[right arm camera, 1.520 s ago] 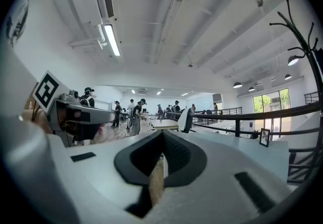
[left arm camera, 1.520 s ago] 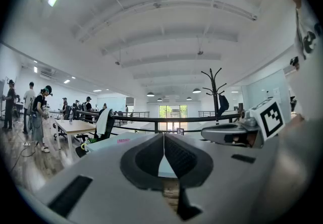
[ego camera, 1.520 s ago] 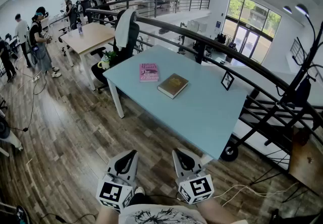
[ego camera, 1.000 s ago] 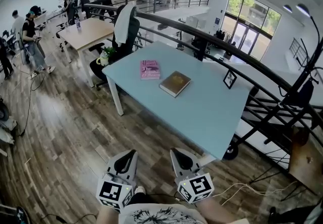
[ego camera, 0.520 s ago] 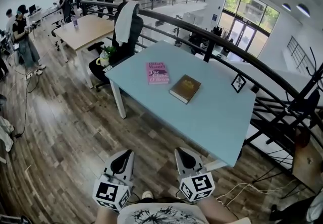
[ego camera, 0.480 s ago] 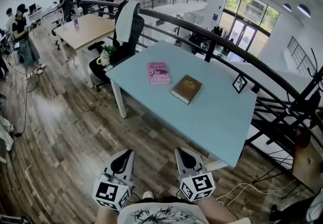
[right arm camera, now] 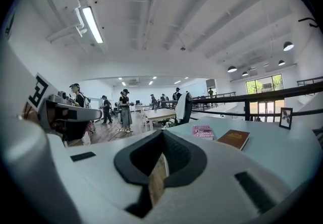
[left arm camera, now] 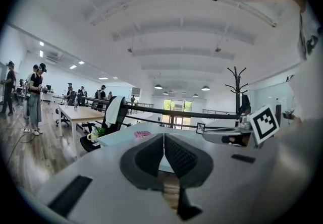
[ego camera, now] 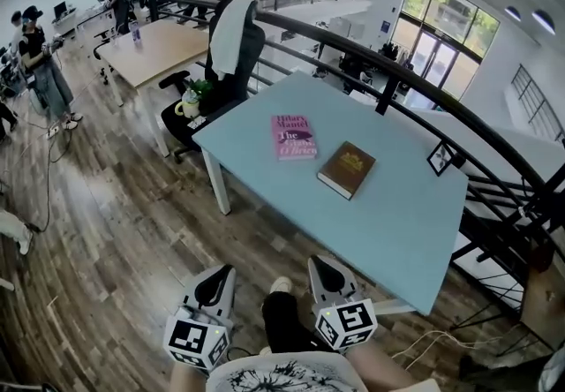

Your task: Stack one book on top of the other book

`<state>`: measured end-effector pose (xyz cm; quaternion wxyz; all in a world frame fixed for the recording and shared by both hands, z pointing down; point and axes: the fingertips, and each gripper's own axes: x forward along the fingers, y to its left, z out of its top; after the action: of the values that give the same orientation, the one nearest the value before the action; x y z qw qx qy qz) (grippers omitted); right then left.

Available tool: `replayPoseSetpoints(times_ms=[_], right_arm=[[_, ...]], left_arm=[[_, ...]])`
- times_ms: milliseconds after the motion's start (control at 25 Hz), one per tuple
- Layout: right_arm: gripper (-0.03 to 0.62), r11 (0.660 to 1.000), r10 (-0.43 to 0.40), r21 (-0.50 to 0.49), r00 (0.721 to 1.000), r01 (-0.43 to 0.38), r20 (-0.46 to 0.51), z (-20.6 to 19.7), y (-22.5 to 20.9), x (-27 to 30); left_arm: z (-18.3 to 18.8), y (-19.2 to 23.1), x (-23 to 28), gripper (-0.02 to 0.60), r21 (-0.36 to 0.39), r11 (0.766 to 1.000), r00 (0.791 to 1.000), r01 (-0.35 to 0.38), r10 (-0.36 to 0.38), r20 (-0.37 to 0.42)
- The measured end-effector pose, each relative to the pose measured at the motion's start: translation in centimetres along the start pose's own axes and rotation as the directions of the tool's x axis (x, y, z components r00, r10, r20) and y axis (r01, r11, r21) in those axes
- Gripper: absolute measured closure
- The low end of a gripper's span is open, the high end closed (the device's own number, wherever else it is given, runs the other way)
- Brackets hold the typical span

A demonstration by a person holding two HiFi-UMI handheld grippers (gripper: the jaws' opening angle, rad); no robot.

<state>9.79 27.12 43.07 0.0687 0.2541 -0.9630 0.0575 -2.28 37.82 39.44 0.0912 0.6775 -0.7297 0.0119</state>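
Note:
A pink book (ego camera: pixel 294 135) (right arm camera: pixel 203 131) lies flat on the light blue table (ego camera: pixel 388 205), with a brown book (ego camera: pixel 347 169) (right arm camera: pixel 233 138) beside it to the right, a small gap between them. The pink book (left arm camera: pixel 142 134) also shows far off in the left gripper view. My left gripper (ego camera: pixel 220 283) and right gripper (ego camera: pixel 323 275) are held side by side low in the head view, short of the table's near edge and well away from both books. Both are shut with nothing between the jaws.
A small framed picture (ego camera: pixel 440 158) stands near the table's far right edge. A black railing (ego camera: pixel 415 86) runs behind the table. An office chair (ego camera: pixel 231 59) with a white cloth and a potted plant (ego camera: pixel 191 101) stand at its left end. Several people are at the far left.
The table and both books have come closer and lower in the head view as I walk toward them. Both grippers stay shut and held in the same pose.

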Motion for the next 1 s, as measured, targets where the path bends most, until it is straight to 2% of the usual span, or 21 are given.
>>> replayPoseSetpoints(times_ms=[200, 360, 640, 840, 1000], right_arm=[[0.6, 1.0, -0.001, 0.018, 1.0, 0.001, -0.009, -0.2, -3.6, 7.5], [0.6, 0.999, -0.027, 0.026, 1.0, 0.027, -0.009, 1.9, -8.1, 13.8], [0.6, 0.995, -0.088, 0.038, 0.996, 0.087, 0.03, 5.8, -16.6, 23.6], [0.6, 0.99, -0.118, 0.075, 0.993, 0.119, -0.014, 5.5, -20.6, 28.6], [0.6, 0.987, -0.131, 0.084, 0.99, 0.135, -0.048, 4.5, -22.9, 31.5]], left_arm=[[-0.2, 3.8, 7.1, 0.571, 0.051, 0.999, 0.999, -0.015, 0.016, -0.035], [0.8, 7.4, 14.0, 0.571, 0.041, 0.999, 1.0, 0.005, -0.004, -0.029], [4.8, 13.2, 25.9, 0.571, 0.023, 1.0, 1.0, 0.012, -0.012, 0.0], [4.8, 15.6, 31.5, 0.571, 0.006, 1.0, 0.999, 0.02, -0.019, -0.027], [5.1, 16.9, 35.8, 0.571, 0.024, 0.999, 0.998, 0.022, -0.02, -0.065]])
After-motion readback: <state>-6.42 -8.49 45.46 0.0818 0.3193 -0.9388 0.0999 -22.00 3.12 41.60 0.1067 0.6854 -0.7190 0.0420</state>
